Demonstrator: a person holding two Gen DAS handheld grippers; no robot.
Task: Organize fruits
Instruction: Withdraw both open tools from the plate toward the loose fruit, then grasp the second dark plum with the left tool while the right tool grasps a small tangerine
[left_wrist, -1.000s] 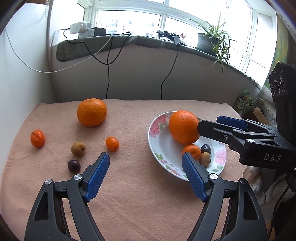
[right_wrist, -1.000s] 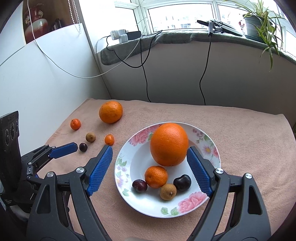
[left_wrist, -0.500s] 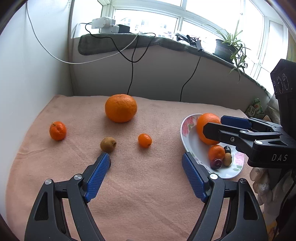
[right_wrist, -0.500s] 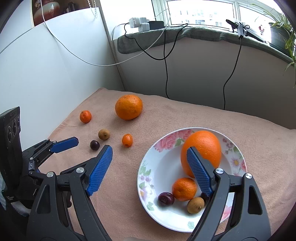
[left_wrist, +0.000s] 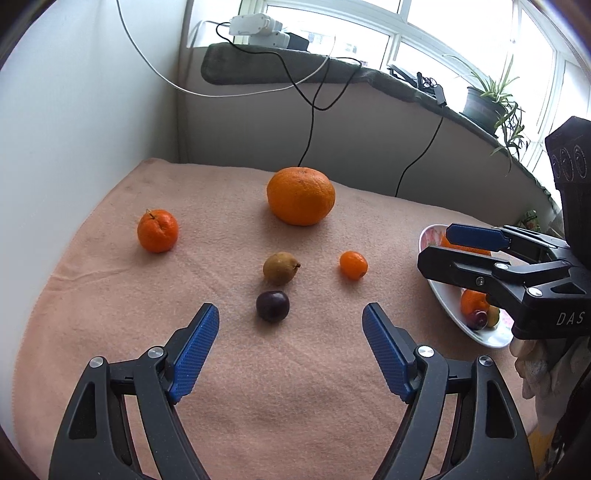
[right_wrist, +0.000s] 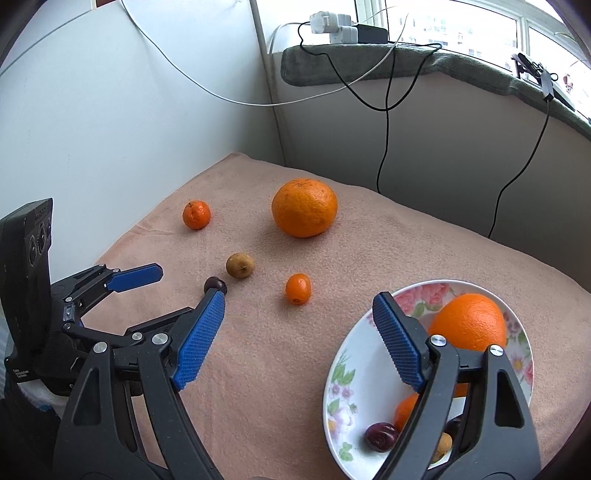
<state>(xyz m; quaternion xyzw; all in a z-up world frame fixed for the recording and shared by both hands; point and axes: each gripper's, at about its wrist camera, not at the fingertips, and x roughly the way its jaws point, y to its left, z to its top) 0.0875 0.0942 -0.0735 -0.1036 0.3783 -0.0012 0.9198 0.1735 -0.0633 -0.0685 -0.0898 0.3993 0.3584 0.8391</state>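
white walls (left_wrist: 74, 110); bright windows (left_wrist: 424, 40); cluttered grey sill (right_wrist: 369, 66)

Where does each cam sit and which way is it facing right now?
Left wrist: on the left gripper, angled down at the loose fruit on the peach cloth; own open fingers show, and the right gripper at the right edge.
Right wrist: on the right gripper, angled down over the floral plate; own open fingers show, left gripper at left.
Shared: large orange, dark plum, plate, windowsill.

A peach blanket (left_wrist: 295, 387) carries five loose fruits and a plate (right_wrist: 351, 373).
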